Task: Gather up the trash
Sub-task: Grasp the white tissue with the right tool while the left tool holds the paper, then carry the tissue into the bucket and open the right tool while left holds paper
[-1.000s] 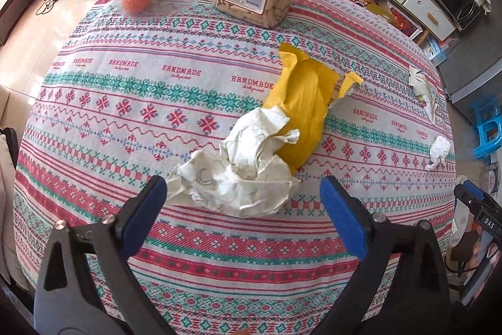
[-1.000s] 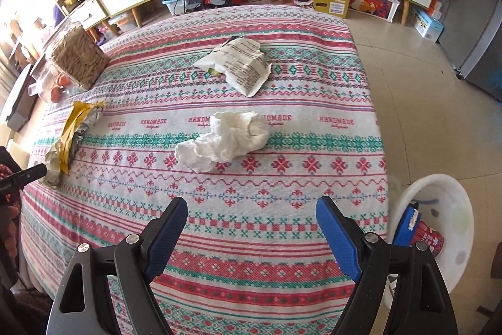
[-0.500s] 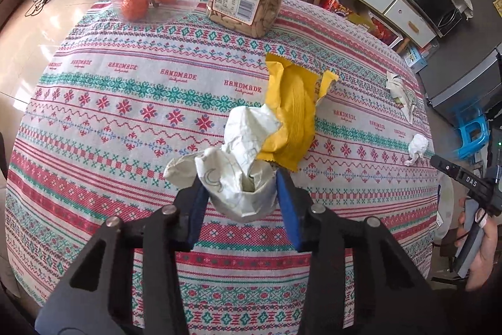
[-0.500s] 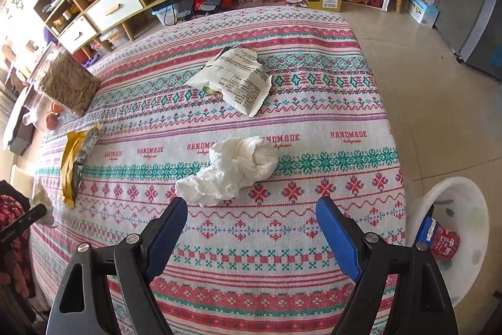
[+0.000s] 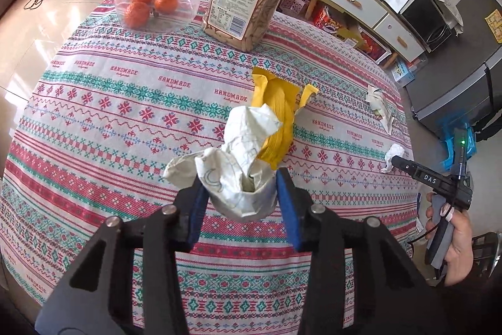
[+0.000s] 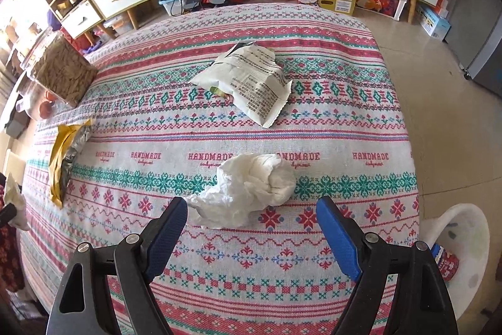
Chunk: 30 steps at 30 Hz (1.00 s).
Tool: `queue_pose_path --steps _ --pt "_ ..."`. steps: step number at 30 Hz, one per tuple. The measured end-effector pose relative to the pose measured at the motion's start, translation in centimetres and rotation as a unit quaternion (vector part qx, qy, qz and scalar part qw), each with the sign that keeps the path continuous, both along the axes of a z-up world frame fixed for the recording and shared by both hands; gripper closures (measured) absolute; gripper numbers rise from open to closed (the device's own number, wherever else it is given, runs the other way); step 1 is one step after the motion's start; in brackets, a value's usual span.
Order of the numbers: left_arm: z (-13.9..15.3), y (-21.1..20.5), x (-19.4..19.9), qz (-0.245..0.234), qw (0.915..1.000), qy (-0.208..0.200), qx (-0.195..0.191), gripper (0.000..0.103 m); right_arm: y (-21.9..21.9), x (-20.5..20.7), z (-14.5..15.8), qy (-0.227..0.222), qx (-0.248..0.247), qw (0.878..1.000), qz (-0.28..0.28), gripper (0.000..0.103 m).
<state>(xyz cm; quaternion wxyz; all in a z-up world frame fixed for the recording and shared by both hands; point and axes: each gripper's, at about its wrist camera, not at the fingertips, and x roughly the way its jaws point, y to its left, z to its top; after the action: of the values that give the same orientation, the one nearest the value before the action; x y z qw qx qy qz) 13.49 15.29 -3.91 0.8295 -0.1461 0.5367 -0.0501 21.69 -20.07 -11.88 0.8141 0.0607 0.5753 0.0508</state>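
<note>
I am clamping the left gripper (image 5: 241, 193) on the crumpled paper (image 5: 238, 171) at the centre of its frame, while the right gripper (image 6: 251, 228) is hanging wide open before the tissue (image 6: 251, 187) mid-frame, needing to advance and close, then reach the bin (image 6: 464, 240) at lower right.

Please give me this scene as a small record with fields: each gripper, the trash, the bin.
left gripper: shut on crumpled paper
right gripper: open, just short of white tissue
yellow wrapper: on tablecloth
printed snack bag: on tablecloth, beyond tissue
white bin: on floor beside table, red pack inside
</note>
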Motion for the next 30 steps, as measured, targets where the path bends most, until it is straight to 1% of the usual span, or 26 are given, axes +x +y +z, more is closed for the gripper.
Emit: queue_pose_path --steps 5,7,9,10,12,14,16,18,22,30 --pt "-0.4 -1.0 0.3 -0.010 0.9999 0.006 0.001 0.059 0.0 1.1 -1.0 0.005 0.007 1.000 -0.003 0.018" --pt "-0.6 -1.4 0.4 -0.013 0.9999 0.010 0.003 0.059 -0.1 1.3 -1.3 0.005 0.008 1.000 -0.005 0.024" --pt "-0.8 -1.8 0.4 -0.015 0.9998 0.013 0.004 0.059 -0.1 1.5 -1.5 0.005 0.006 1.000 -0.006 0.034" --pt "-0.9 -2.0 0.5 -0.015 0.9998 0.015 0.003 0.059 0.0 1.5 -1.5 0.003 0.003 1.000 -0.004 0.037" --pt "-0.9 -2.4 0.5 -0.017 0.9997 0.015 0.002 0.059 0.2 1.6 -1.4 -0.001 -0.006 1.000 0.001 0.050" --pt "-0.7 -3.0 0.5 -0.021 0.9997 0.014 0.003 0.059 0.2 1.4 -1.1 -0.005 -0.012 1.000 0.005 0.060" --pt "-0.6 -3.5 0.4 -0.026 0.9996 0.012 0.003 0.059 -0.2 1.1 -0.8 -0.008 -0.005 1.000 0.003 0.066" --pt "-0.4 -4.2 0.4 -0.032 0.9995 0.008 0.002 0.059 -0.7 0.7 -0.2 -0.012 0.010 1.000 -0.002 0.075" --pt "0.1 -5.2 0.4 -0.039 0.9992 0.002 -0.002 0.059 -2.0 -0.6 1.1 -0.019 0.032 0.999 -0.007 0.077" --pt "0.4 -8.2 0.2 -0.054 0.9985 -0.007 -0.004 0.058 -4.0 -3.4 4.0 -0.046 0.040 0.998 -0.009 0.078"
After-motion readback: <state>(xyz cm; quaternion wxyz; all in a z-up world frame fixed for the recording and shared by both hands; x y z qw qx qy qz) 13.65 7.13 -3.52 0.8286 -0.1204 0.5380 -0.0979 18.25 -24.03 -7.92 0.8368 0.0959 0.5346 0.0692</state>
